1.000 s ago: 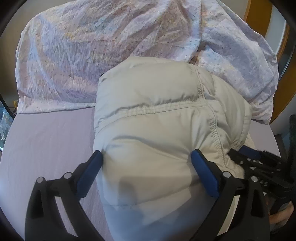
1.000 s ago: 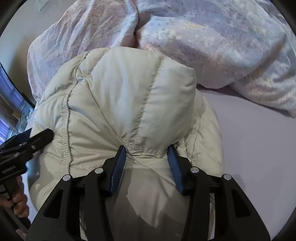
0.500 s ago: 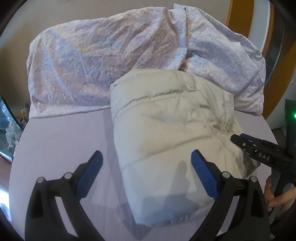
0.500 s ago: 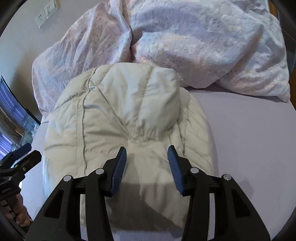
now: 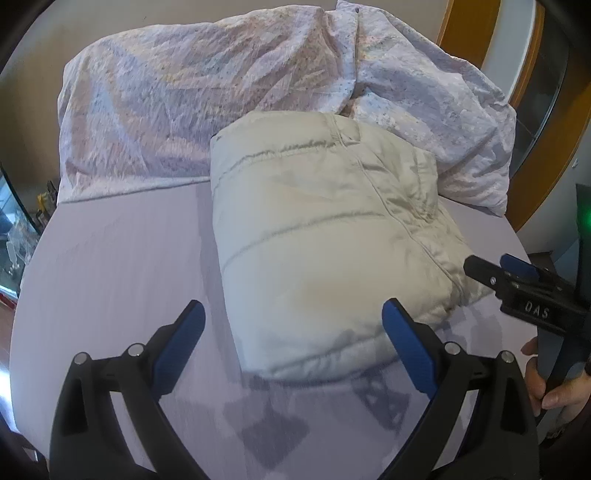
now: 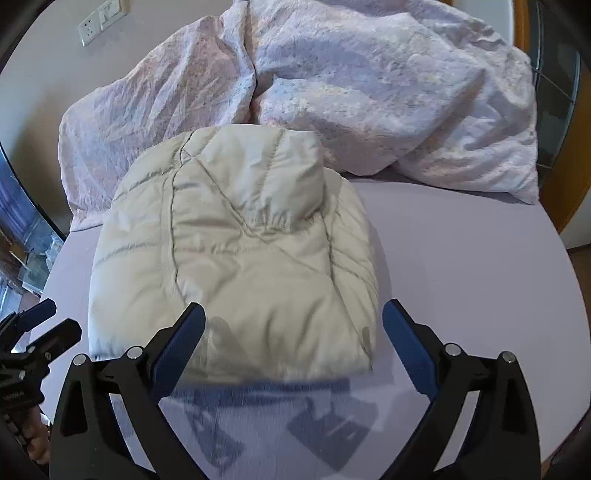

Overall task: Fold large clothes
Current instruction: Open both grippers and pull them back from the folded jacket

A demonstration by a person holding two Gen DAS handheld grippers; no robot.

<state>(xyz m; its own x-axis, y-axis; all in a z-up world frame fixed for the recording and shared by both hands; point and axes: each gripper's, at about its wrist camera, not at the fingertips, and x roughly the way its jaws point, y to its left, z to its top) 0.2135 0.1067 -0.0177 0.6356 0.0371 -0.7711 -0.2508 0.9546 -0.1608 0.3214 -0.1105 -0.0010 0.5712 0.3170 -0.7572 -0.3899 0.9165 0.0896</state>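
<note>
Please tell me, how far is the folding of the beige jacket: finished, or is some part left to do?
Done, it seems: the beige puffer jacket lies as a compact bundle on the lilac bed sheet, hood tucked on top. In hand: nothing; the left gripper and right gripper are both open, clear of the fabric. Left: perhaps only smoothing. The crumpled duvet behind is unfolded.

Lilac bed sheet (image 6: 461, 280), crumpled duvet (image 6: 369, 92), wall socket (image 6: 88, 27), wooden door frame (image 5: 539, 122).

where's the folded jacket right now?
The folded jacket lies centre frame in both wrist views, on the lavender sheet, its far edge against the crumpled duvet; both open tongs, left and right, sit just short of it.
</note>
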